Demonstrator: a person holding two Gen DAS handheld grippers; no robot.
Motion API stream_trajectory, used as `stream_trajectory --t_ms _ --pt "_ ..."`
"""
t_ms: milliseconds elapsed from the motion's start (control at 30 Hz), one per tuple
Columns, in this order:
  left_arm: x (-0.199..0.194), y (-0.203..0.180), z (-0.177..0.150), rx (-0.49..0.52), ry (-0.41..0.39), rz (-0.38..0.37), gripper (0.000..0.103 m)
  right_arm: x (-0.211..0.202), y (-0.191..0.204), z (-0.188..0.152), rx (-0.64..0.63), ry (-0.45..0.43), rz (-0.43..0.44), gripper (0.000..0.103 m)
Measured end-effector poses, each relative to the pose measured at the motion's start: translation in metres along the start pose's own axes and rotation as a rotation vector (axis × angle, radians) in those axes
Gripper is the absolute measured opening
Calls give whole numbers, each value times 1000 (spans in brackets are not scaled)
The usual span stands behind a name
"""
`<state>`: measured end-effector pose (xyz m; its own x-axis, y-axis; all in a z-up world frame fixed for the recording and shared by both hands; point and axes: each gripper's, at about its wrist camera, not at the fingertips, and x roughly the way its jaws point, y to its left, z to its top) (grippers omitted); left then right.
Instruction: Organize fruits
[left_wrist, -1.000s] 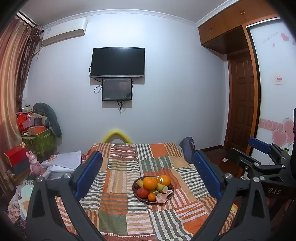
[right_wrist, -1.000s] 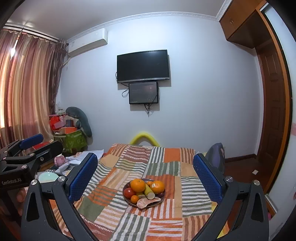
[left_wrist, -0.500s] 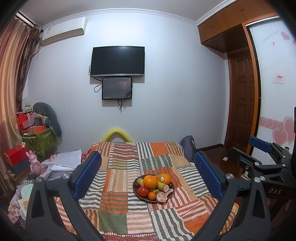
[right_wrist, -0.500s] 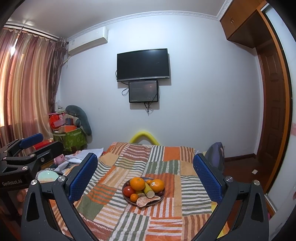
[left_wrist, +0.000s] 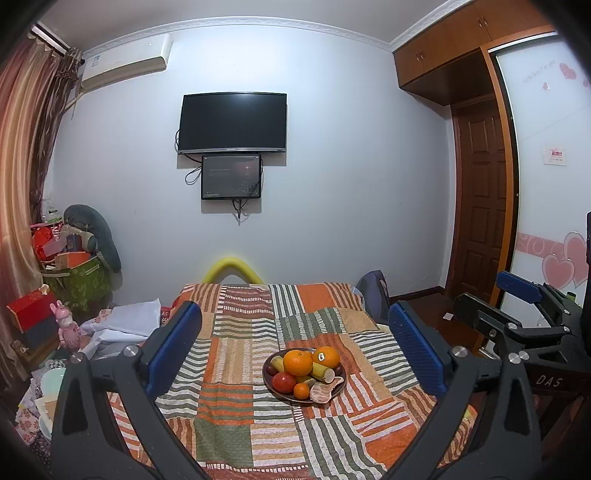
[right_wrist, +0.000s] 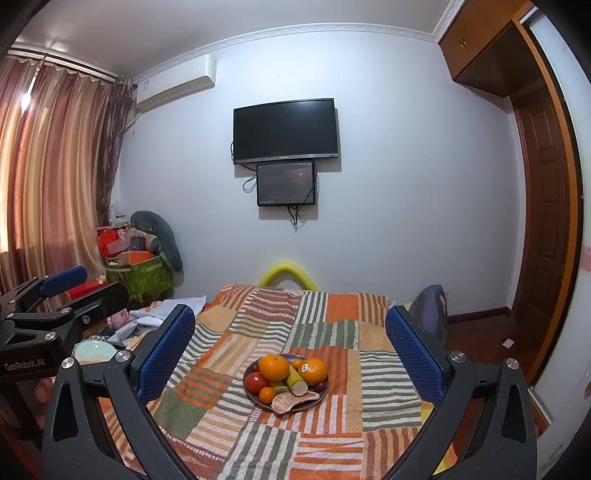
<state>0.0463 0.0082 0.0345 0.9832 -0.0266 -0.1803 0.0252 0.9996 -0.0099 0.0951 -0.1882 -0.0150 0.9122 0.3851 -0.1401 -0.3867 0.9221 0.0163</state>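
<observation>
A dark round plate (left_wrist: 271, 387) (right_wrist: 253, 397) of fruit sits on the striped patchwork cloth of a table. On it lie two big oranges (left_wrist: 297, 362) (right_wrist: 273, 367), a red tomato (left_wrist: 283, 382), a small tangerine (left_wrist: 301, 390), a cut green-yellow piece (left_wrist: 322, 371) and a pale pink piece (left_wrist: 325, 391). My left gripper (left_wrist: 293, 345) is open and empty, held above the near part of the table. My right gripper (right_wrist: 290, 345) is open and empty too, to the right of the left one, which shows at the left edge of the right wrist view (right_wrist: 48, 314).
The patchwork-covered table (left_wrist: 236, 435) fills the foreground. Boxes, a green bin (left_wrist: 79, 282) and clothes are piled at the left. A dark bag (left_wrist: 373, 291) rests at the table's far right corner. A TV (left_wrist: 232, 123) hangs on the back wall; a wooden door (left_wrist: 480, 206) is at right.
Both views have tilted slightly upward, so the plate sits a little lower in frame. The fruit has not moved and both grippers stay open.
</observation>
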Motion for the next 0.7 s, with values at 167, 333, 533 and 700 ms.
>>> stream_trajectory --t_ms 167,333,533,700 --pt "0 -1 0 3 0 -5 103 -1 0 2 -1 -4 -1 103" --pt "0 -2 0 7 1 -11 103 -2 0 3 -2 -4 -4 103" --pt "-1 -1 1 9 -1 -10 103 -3 -1 3 2 -6 -3 103" --pt "0 0 0 7 8 -13 103 -3 -1 2 5 -2 -3 103"
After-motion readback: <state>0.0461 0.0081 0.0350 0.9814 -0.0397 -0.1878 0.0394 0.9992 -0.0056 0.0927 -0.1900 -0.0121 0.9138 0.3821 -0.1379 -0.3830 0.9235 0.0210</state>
